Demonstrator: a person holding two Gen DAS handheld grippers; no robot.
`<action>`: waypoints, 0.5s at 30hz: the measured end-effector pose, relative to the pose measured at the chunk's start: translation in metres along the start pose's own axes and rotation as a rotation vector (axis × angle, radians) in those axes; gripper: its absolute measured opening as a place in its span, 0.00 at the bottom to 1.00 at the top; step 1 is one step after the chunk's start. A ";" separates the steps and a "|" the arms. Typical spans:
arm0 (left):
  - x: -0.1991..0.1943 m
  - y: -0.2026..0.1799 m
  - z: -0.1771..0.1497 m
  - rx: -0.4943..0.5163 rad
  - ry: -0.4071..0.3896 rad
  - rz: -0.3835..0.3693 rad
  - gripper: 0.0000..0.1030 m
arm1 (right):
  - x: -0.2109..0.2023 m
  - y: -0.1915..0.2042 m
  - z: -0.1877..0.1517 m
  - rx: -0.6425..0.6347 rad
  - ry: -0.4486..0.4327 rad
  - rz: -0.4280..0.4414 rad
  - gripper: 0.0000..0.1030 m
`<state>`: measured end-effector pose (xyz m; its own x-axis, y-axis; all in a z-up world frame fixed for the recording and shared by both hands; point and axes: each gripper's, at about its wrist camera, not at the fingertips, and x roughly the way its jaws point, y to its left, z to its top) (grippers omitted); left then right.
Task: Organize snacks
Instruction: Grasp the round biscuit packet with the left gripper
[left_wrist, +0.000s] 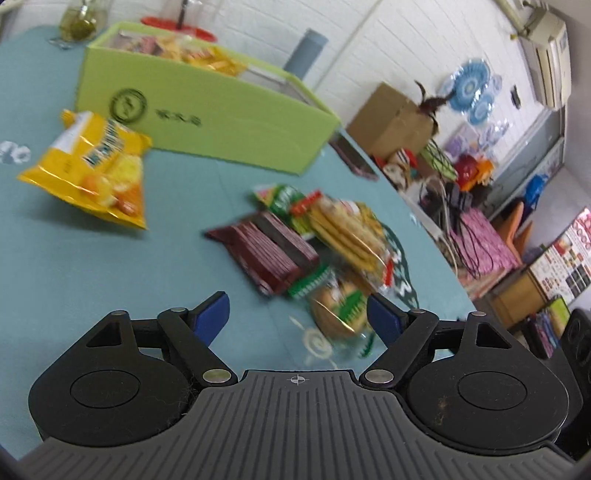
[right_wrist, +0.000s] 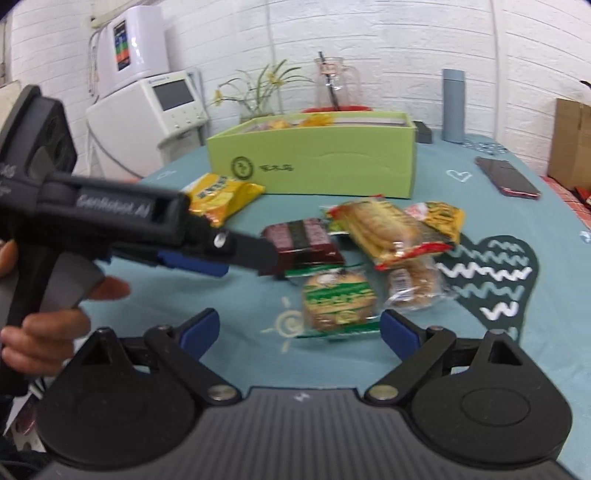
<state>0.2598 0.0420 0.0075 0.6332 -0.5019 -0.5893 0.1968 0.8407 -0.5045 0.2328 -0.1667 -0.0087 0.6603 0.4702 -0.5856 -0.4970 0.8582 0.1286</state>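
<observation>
Blurred foil and plastic made most of the snack wrappers hard to read: the print on the yellow chip bag (right_wrist: 221, 197) and on the green box (right_wrist: 314, 158) could not be made out in either view. What filled the box was mostly hidden behind its front wall; only some yellow and orange packets (left_wrist: 201, 55) showed above the rim. A round cake in a green wrapper (right_wrist: 339, 298) lay nearest the right gripper (right_wrist: 300, 330), at about twelve o'clock from it, partly cut off by the left gripper's finger in the left wrist view.

Teal cloth covered the table (right_wrist: 498, 206), printed with a dark heart and a pale sun. Behind it stood a white brick wall, a glass jug (right_wrist: 334, 86), a grey flask (right_wrist: 453, 105) and a white appliance.

Snacks lay in a loose heap at mid-table: a maroon wafer pack (right_wrist: 303, 242), a long cracker pack (right_wrist: 384, 227) and a clear bun pack (right_wrist: 412, 286), touching or overlapping, with the chip bag apart at ten o'clock, just in front of the box.

Only the right wrist view showed the left gripper (right_wrist: 243, 254) from the side, held in a hand (right_wrist: 44, 332), reaching in from nine o'clock over the table near the wafer pack, and a phone (right_wrist: 506, 177) at two o'clock. Only the left wrist view showed a cardboard carton (left_wrist: 393, 118) and clutter beyond the table edge.

Both grippers' jaws stood apart with nothing between them
</observation>
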 end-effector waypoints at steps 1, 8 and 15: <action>0.002 -0.005 -0.002 0.020 0.008 -0.002 0.64 | 0.001 -0.004 0.000 0.005 -0.004 -0.007 0.90; 0.033 -0.024 0.001 0.051 0.075 0.000 0.54 | 0.022 -0.022 0.000 0.052 0.022 0.055 0.91; 0.027 -0.015 -0.003 0.068 0.080 0.026 0.19 | 0.028 0.012 0.001 -0.067 0.038 0.123 0.91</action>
<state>0.2719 0.0147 -0.0027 0.5776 -0.4922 -0.6512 0.2332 0.8640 -0.4462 0.2457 -0.1432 -0.0228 0.5710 0.5614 -0.5990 -0.6098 0.7785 0.1483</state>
